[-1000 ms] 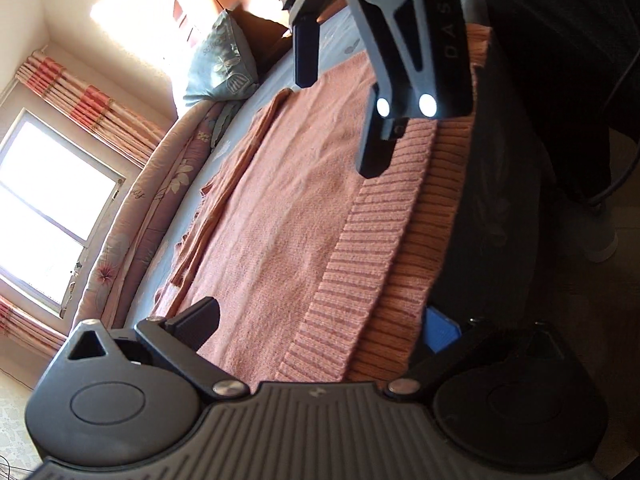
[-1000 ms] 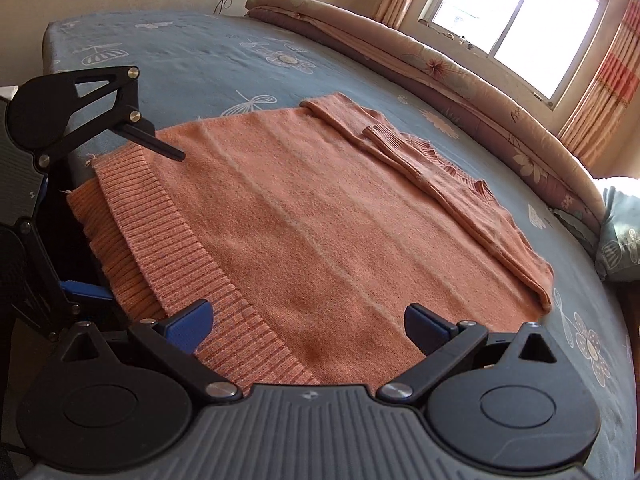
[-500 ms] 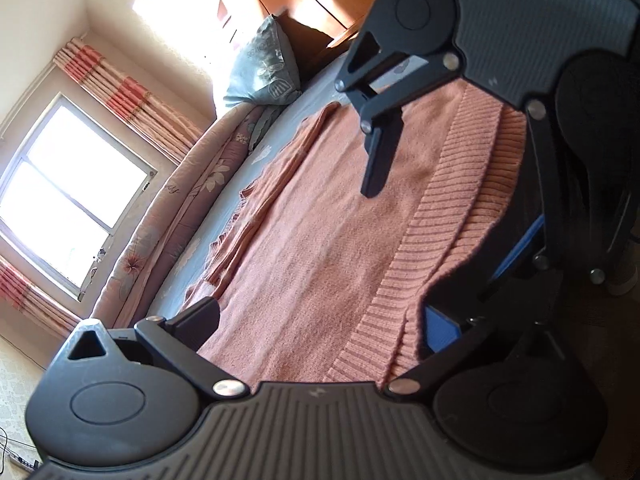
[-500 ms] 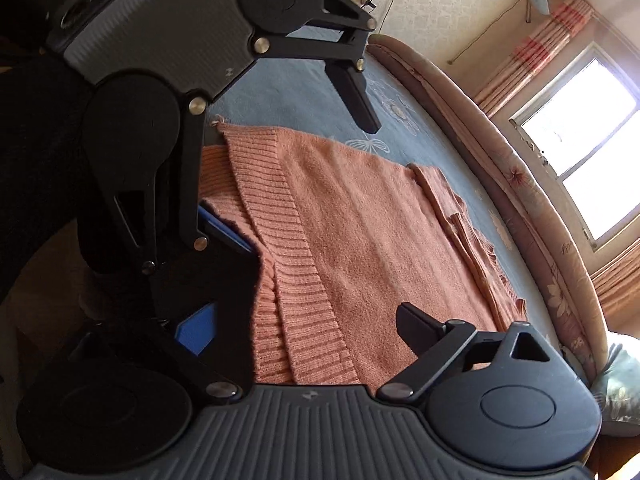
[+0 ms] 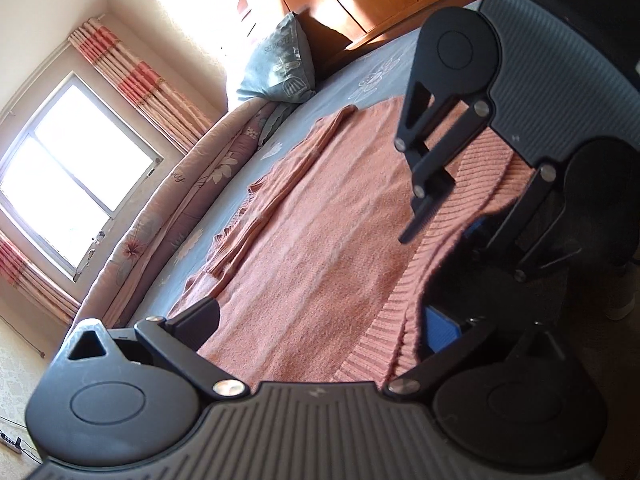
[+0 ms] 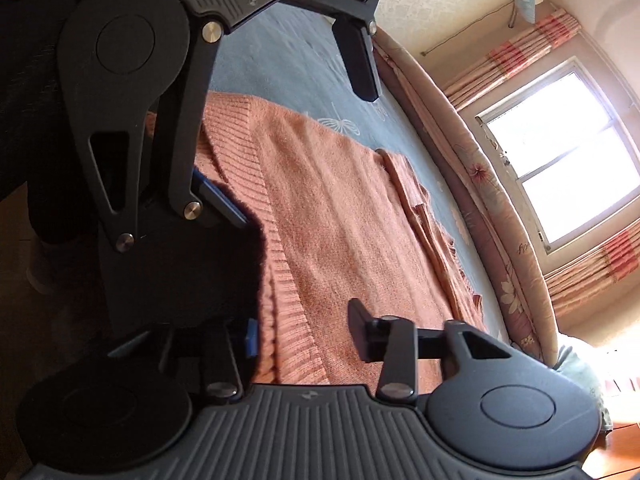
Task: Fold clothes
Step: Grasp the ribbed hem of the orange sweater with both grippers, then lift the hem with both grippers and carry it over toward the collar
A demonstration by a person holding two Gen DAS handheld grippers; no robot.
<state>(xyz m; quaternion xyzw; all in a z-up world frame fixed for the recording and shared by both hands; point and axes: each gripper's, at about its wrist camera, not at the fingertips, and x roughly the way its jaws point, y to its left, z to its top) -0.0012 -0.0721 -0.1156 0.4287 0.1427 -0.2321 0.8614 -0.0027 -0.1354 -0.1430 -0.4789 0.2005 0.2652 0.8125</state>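
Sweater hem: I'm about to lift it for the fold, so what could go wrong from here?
The right tongs have just been closing with the ribbed hem between them; they may catch one layer only. The left tongs are open astride the hem, so lifting now could skew the sweater. The folded sleeve may slip out.

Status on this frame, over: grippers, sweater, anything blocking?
Left gripper open, straddling the sweater hem. Right gripper jaws just been closing, pinching that hem at the bed edge. Nothing in the way.

both wrist views close over the bed edge, facing across the shared sweater [image 5: 304,248] toward the window [image 6: 568,152]
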